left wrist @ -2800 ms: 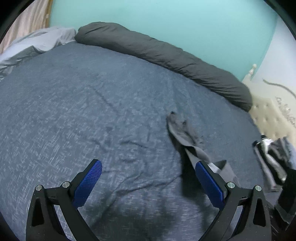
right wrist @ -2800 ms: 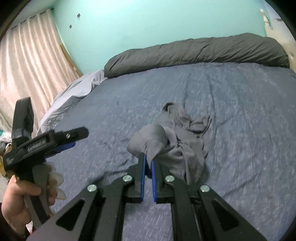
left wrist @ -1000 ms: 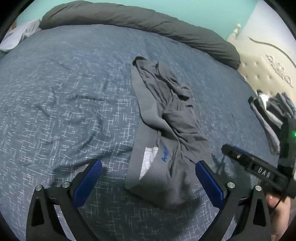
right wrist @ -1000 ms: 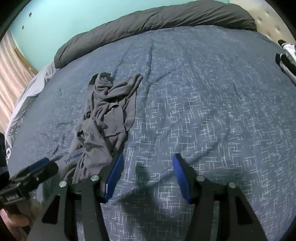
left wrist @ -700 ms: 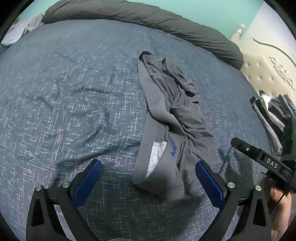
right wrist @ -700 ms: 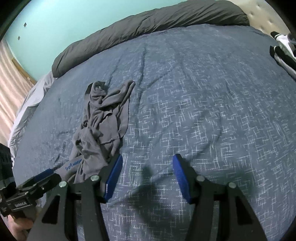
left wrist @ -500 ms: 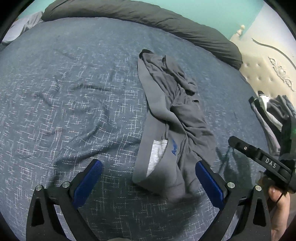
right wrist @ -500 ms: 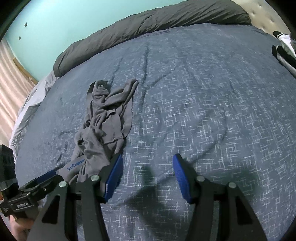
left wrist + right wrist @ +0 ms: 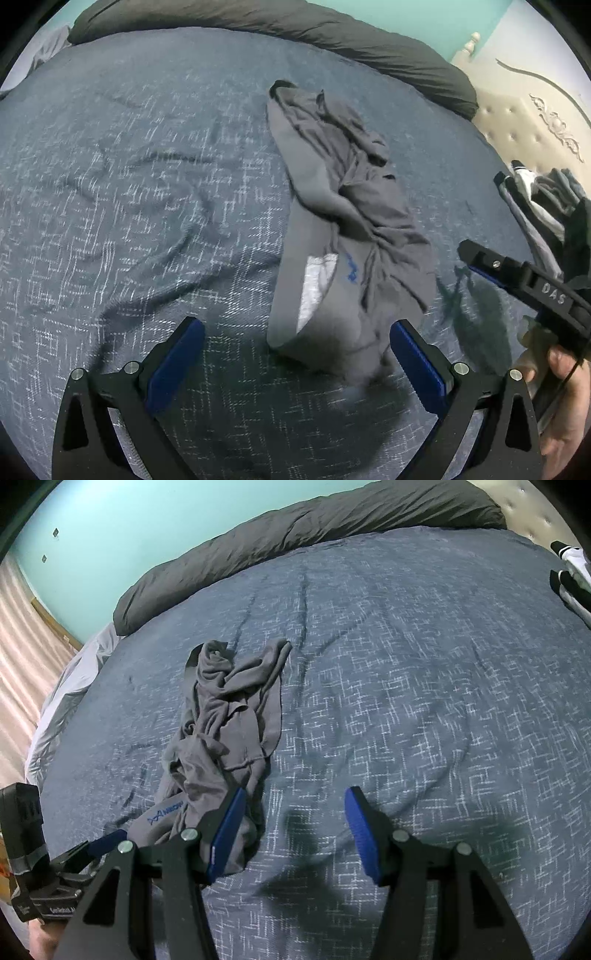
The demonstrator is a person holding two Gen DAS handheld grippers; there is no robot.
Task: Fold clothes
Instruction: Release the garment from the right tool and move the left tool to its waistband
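Note:
A crumpled grey garment [image 9: 343, 221] with a blue logo and a white label lies loose on the blue bedspread [image 9: 129, 184]. My left gripper [image 9: 291, 354] hangs open just above the garment's near end, which sits between its blue pads without touching them. The same grey garment [image 9: 225, 734] shows in the right wrist view, left of my right gripper [image 9: 293, 830]. That gripper is open over bare bedspread [image 9: 424, 664], its left pad beside the cloth's near edge. The right gripper also appears at the left wrist view's right edge, held by a hand [image 9: 565, 417].
A long dark grey bolster [image 9: 314, 520] runs along the far side of the bed under a teal wall. A heap of black, white and grey clothes [image 9: 539, 195] lies at the right by the cream tufted headboard [image 9: 517, 122]. Pale curtains [image 9: 22, 627] hang on the left.
2.8 s ago the right gripper was shut on the garment; by a second ago it had let go. Since then both grippers have barely moved and the garment lies still.

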